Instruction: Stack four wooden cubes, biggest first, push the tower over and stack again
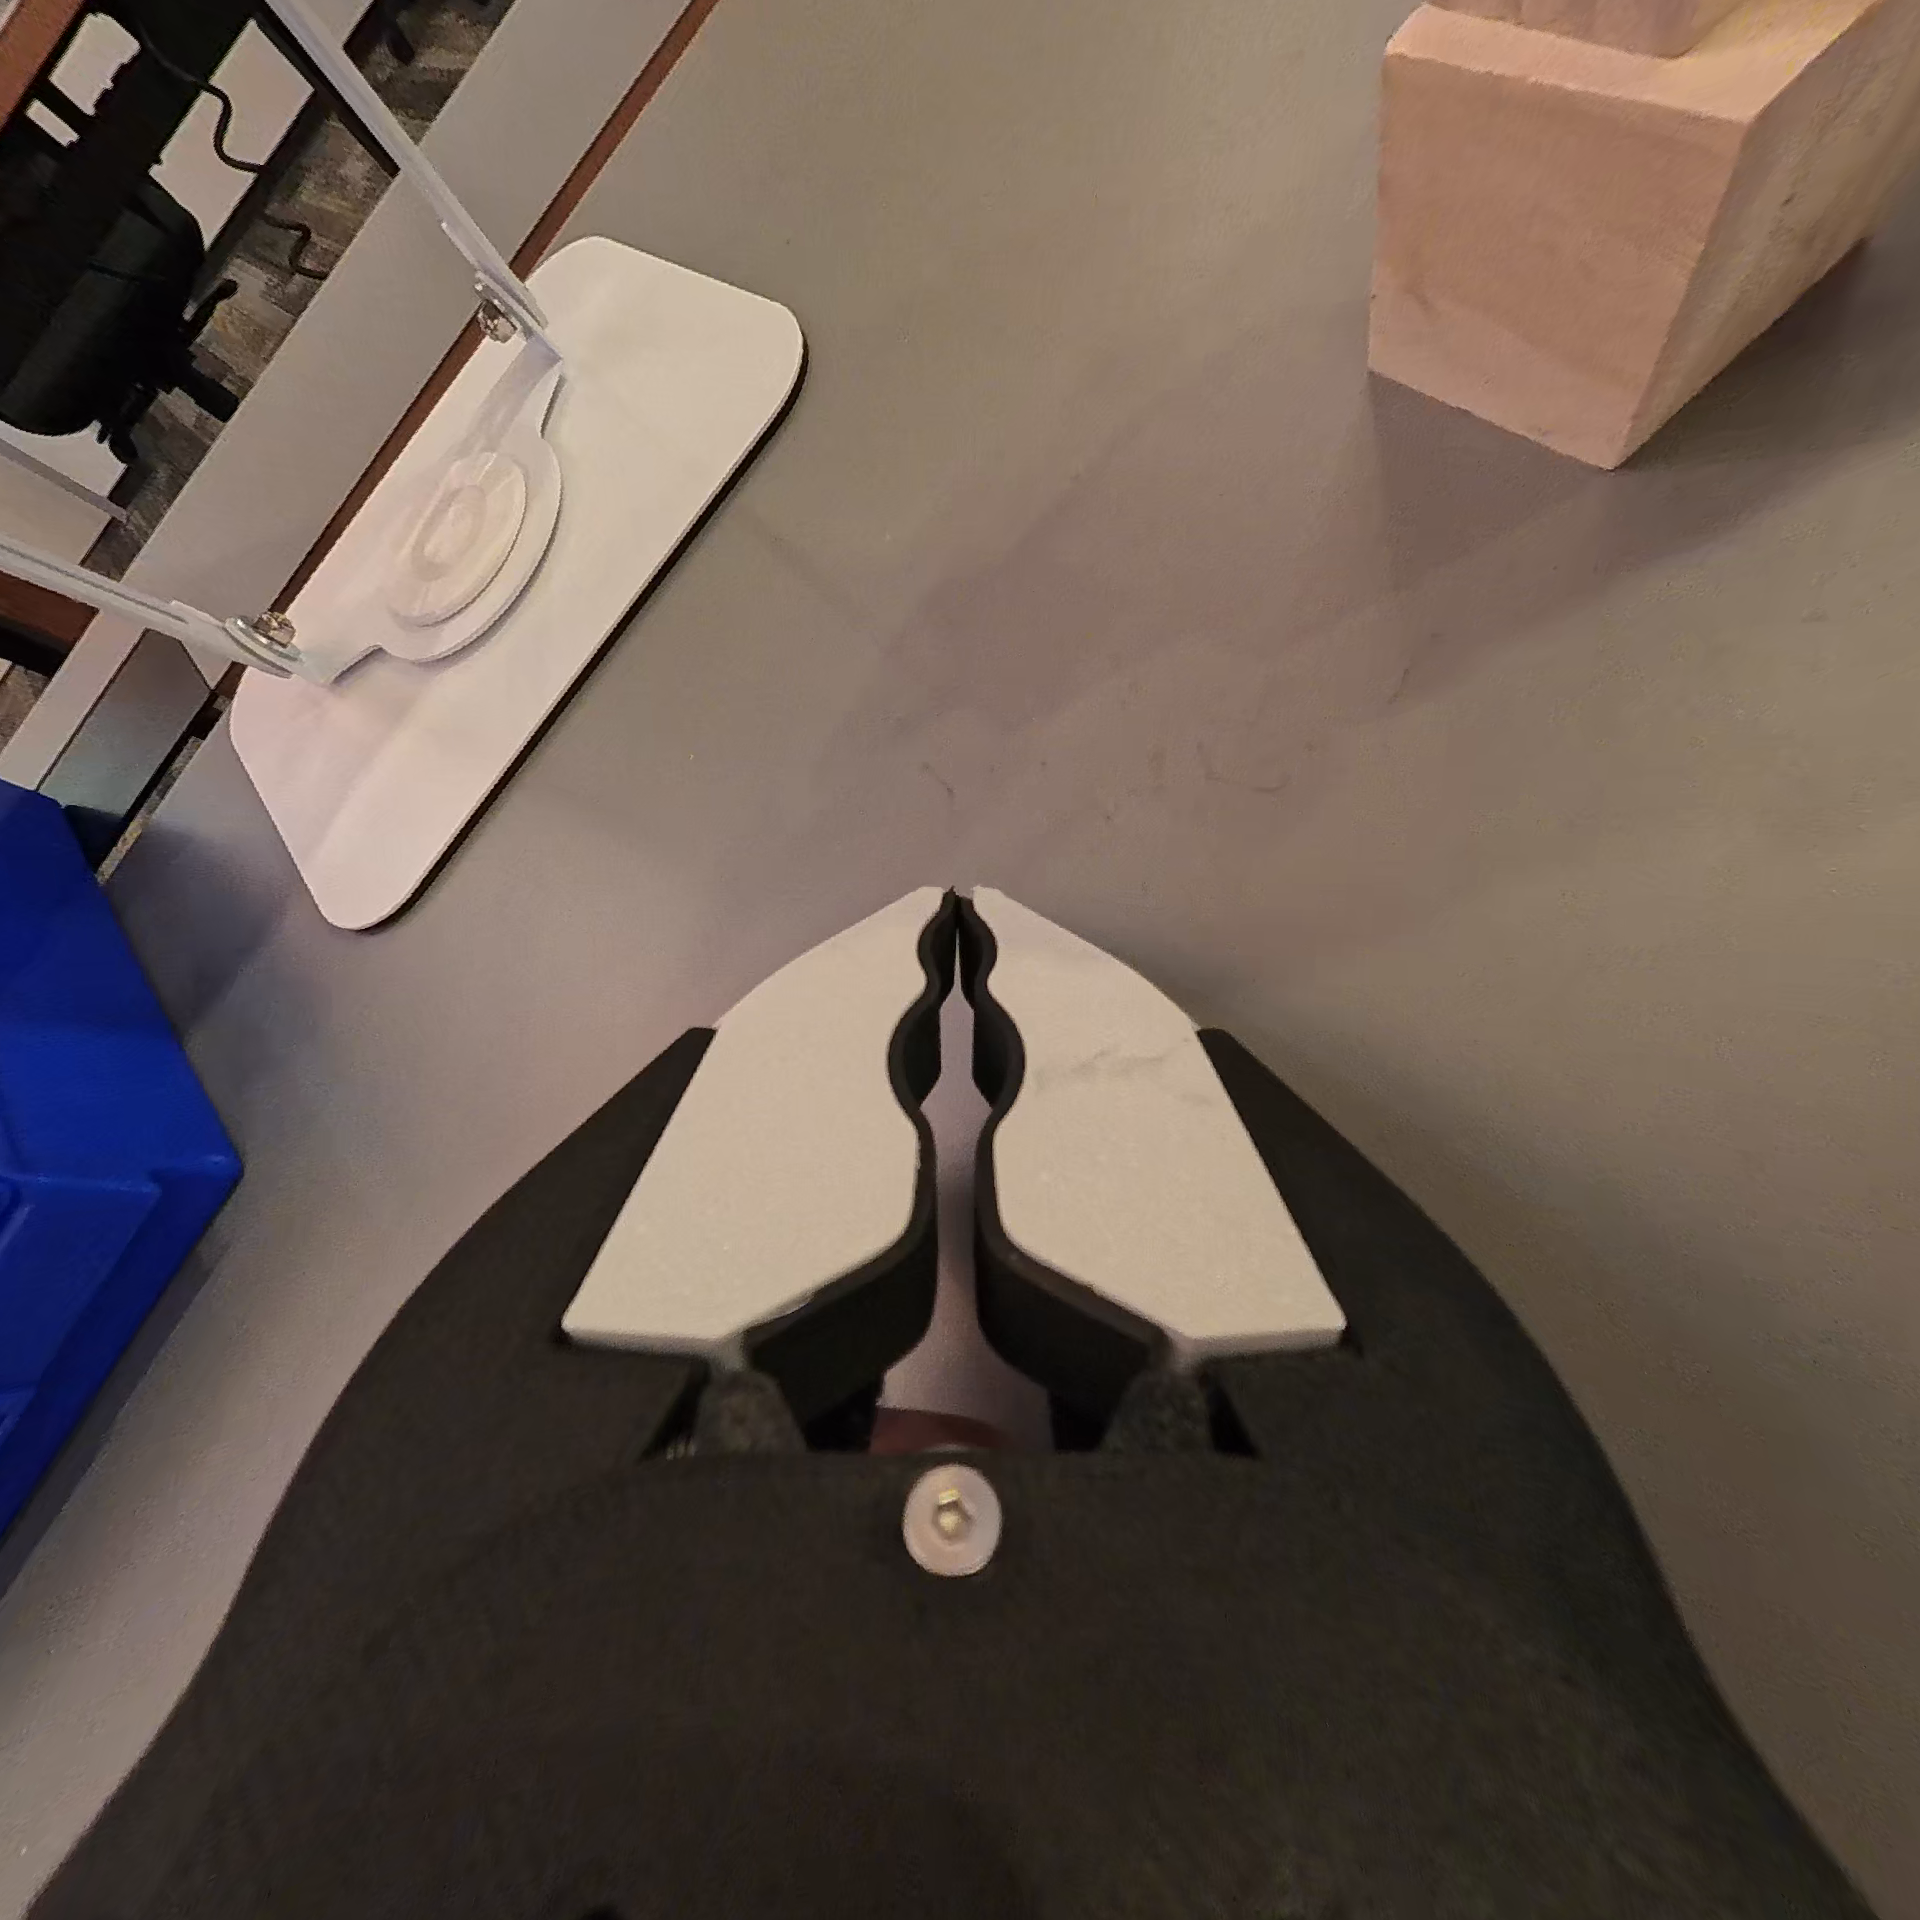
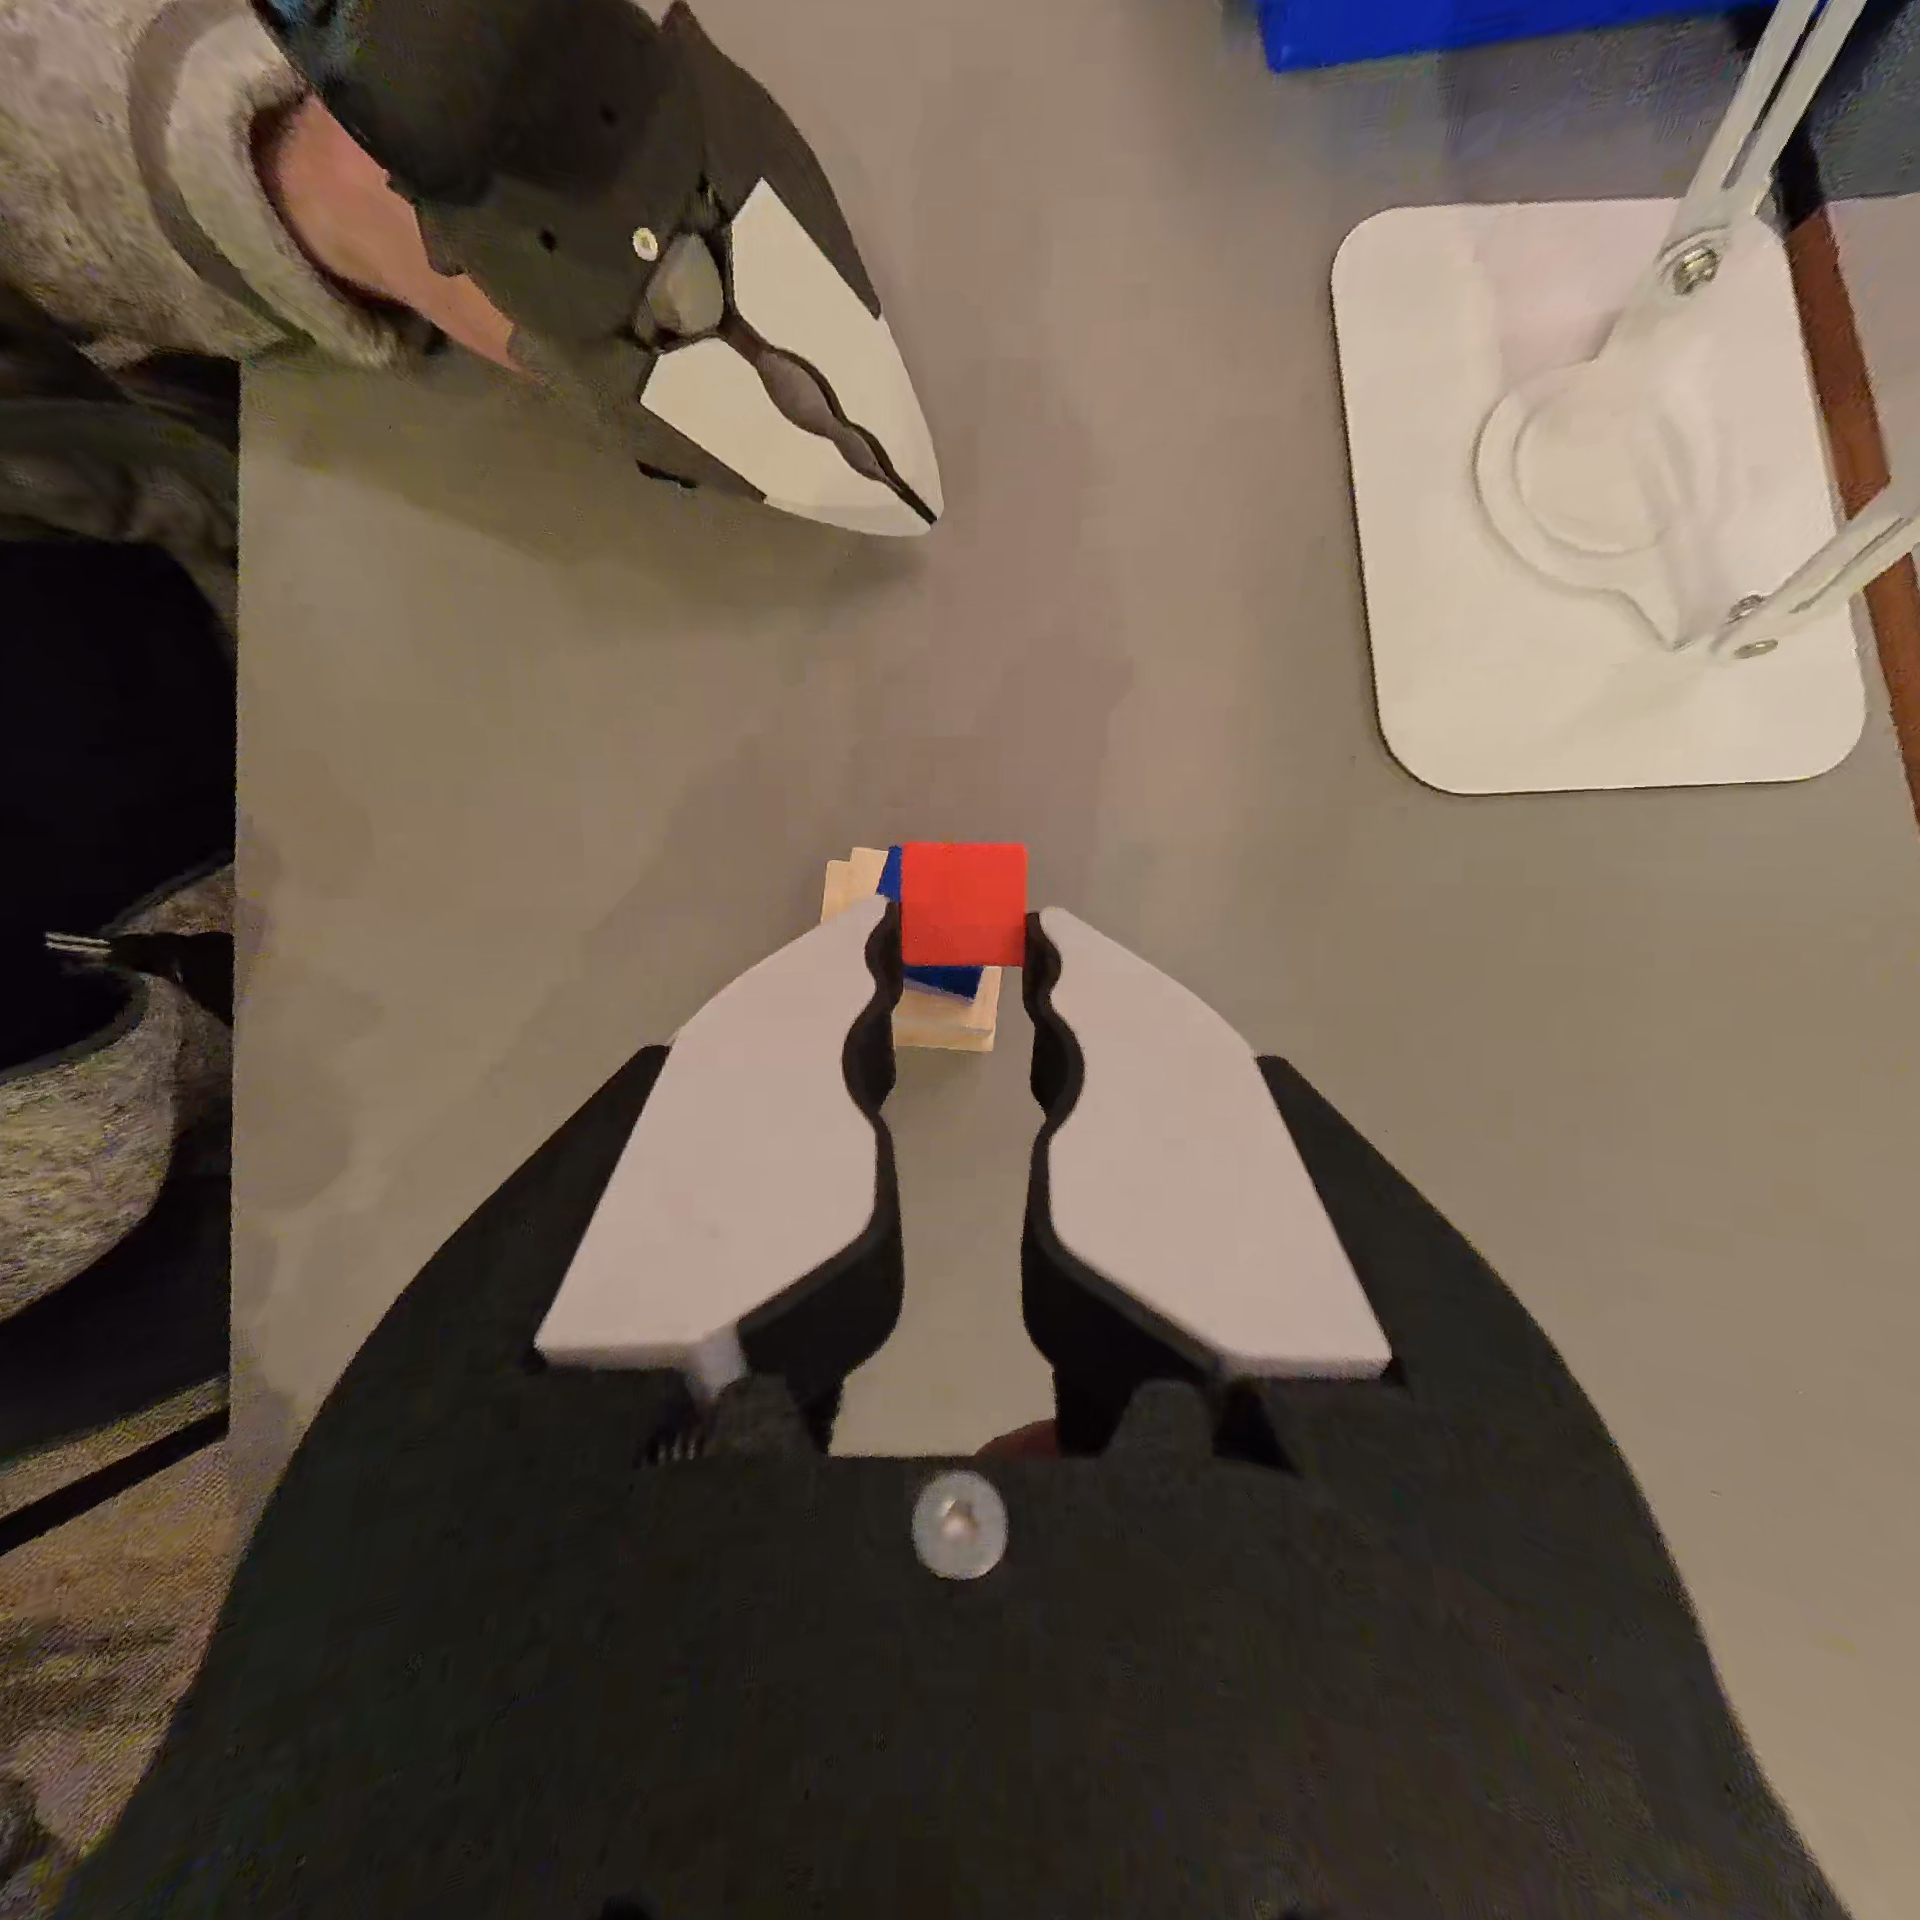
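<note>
Right gripper's fingertips (image 2: 883,940) pressed against both sides of the red cube (image 2: 963,902), right gripper (image 2: 961,925) clamped on it from above. Directly under the red cube, a blue cube (image 2: 943,982), turned a little out of line, and below that two pale wooden cubes (image 2: 948,1029) stacked one on the other, the lowest resting on the grey desk (image 2: 520,727). Whether the red cube rests on the blue one or hangs just above it: cannot tell from this steep angle. Tower near the middle of the desk, well apart from every edge.

Left gripper (image 2: 930,511) pinched fully together, tips meeting, holding nothing, hovering over the desk between the tower and its far left corner. Held by a hand (image 2: 343,239) coming out of a grey knitted sleeve (image 2: 94,156).

In the left wrist view, left gripper (image 1: 954,896) pointing at bare desk surface (image 1: 1143,623), with the biggest wooden cube (image 1: 1621,239) at upper right, its top cut off by the frame.

Toward the desk's far right edge, a white stand base (image 2: 1600,499) with thin metal arms rising from it. Beyond it, at the far edge, a blue plastic bin (image 2: 1475,31). Same base (image 1: 520,582) and bin (image 1: 83,1122) along the left side of the left wrist view.
</note>
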Available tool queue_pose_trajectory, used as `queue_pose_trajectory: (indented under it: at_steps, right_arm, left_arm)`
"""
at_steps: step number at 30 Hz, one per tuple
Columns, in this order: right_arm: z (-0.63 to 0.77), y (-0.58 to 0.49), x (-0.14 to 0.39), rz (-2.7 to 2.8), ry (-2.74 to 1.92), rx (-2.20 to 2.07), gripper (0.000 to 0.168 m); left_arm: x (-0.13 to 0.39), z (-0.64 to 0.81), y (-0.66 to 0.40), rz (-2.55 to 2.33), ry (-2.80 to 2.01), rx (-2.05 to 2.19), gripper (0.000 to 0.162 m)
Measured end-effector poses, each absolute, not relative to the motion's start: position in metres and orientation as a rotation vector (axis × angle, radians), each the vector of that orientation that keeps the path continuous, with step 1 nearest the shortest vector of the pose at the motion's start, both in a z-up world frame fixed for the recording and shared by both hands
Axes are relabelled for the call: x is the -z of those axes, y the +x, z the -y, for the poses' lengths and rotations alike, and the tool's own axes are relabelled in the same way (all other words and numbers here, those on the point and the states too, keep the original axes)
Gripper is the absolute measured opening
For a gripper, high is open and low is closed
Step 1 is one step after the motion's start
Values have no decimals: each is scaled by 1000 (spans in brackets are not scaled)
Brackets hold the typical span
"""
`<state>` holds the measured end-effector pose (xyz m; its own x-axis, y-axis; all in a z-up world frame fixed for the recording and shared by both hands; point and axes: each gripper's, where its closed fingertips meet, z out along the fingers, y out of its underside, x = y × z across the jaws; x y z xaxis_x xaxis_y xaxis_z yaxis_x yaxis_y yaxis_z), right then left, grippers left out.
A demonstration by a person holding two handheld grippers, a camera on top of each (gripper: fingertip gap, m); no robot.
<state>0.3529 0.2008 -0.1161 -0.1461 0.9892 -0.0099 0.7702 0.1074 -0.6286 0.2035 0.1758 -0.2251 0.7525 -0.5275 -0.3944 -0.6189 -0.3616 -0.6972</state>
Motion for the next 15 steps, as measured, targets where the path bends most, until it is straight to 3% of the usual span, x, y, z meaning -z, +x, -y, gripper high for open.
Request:
queue_pose_trajectory:
  at_steps: [4, 5, 6, 9, 13, 15]
  right_arm:
    - [-200, 350, 124, 1969, -1748, -734, 24]
    - [-202, 350, 121, 1944, -1743, -727, 40]
    - [-202, 352, 115, 1919, -1730, -745, 40]
    - [-209, 365, 102, 1820, -1728, -753, 34]
    - [-225, 392, 103, 1637, -1756, -718, 2]
    - [-236, 409, 113, 1525, -1776, -678, 0]
  left_arm:
    - [225, -175, 204, -866, -2041, -127, 0]
    - [225, -175, 204, -867, -2042, -125, 0]
    - [225, -175, 204, -867, -2042, -123, 0]
    - [226, -175, 204, -865, -2046, -116, 0]
    - [224, -175, 202, -856, -2041, -121, 0]
    - [221, -175, 199, -839, -2030, -108, 0]
